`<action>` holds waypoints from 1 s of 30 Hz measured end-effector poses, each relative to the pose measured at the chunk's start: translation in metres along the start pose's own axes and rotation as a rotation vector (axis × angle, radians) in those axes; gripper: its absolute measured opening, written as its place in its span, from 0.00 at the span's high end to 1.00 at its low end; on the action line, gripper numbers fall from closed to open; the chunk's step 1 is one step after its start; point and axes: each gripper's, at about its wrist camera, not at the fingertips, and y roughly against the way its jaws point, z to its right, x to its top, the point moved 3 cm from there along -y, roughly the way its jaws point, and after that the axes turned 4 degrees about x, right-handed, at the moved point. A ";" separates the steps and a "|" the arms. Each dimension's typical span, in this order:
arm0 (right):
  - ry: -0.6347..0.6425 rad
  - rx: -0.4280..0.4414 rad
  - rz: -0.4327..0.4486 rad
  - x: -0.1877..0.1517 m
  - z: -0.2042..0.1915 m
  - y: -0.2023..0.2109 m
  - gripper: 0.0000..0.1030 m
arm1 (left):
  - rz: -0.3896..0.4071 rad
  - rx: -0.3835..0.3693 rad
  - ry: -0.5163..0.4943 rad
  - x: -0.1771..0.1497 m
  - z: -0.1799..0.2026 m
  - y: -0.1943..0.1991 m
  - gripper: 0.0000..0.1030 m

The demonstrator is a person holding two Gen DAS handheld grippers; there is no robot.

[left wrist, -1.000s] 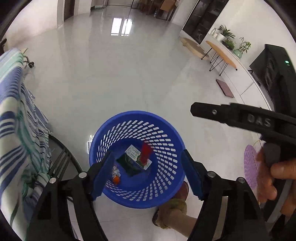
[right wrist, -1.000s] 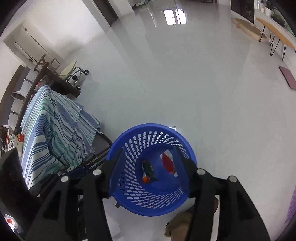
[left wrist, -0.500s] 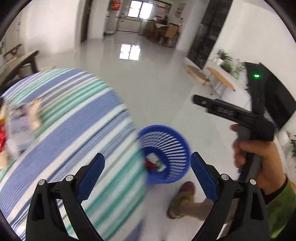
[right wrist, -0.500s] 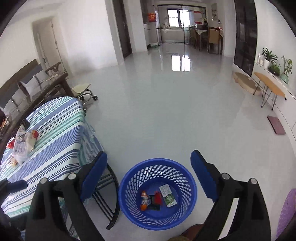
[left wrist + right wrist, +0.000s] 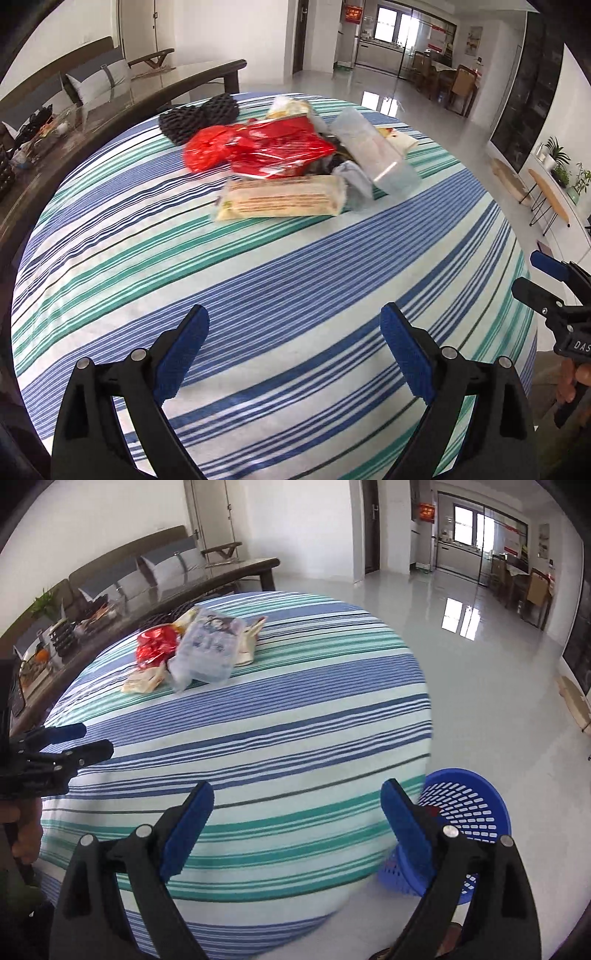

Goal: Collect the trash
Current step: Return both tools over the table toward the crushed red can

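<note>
trash pile (image 5: 295, 162) awaits on striped table (image 5: 258, 277) | blue basket (image 5: 465, 812) holds some | left gripper (image 5: 291, 354), right gripper (image 5: 295, 827) released, empty

A round table draped in a blue, teal and white striped cloth (image 5: 280, 266) carries a far-side heap of trash: red plastic bag (image 5: 273, 147), yellowish wrapper (image 5: 284, 201), clear plastic container (image 5: 373, 151) and black foam piece (image 5: 199, 116), while a blue basket (image 5: 469, 812) stands on the glossy floor (image 5: 480, 686) beside it.

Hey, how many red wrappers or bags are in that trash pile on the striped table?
2: a crumpled red plastic bag on the pile's left, and a flat red foil wrapper touching it on the right. More may be buried underneath.
</note>
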 end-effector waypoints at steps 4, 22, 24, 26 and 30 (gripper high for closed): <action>0.045 0.006 -0.035 0.012 -0.035 -0.014 0.13 | -0.014 0.001 0.009 -0.007 -0.019 -0.004 0.10; 0.114 0.001 -0.066 0.008 -0.064 -0.048 0.10 | 0.072 -0.132 -0.228 0.061 -0.032 -0.018 0.05; 0.113 0.001 -0.065 0.007 -0.064 -0.047 0.10 | 0.080 -0.152 -0.253 0.068 -0.029 -0.029 0.05; 0.113 0.001 -0.064 0.007 -0.064 -0.047 0.10 | 0.082 -0.158 -0.288 0.072 -0.026 -0.041 0.05; 0.110 0.000 -0.062 0.008 -0.066 -0.049 0.10 | 0.053 -0.242 -0.347 0.067 -0.017 -0.054 0.05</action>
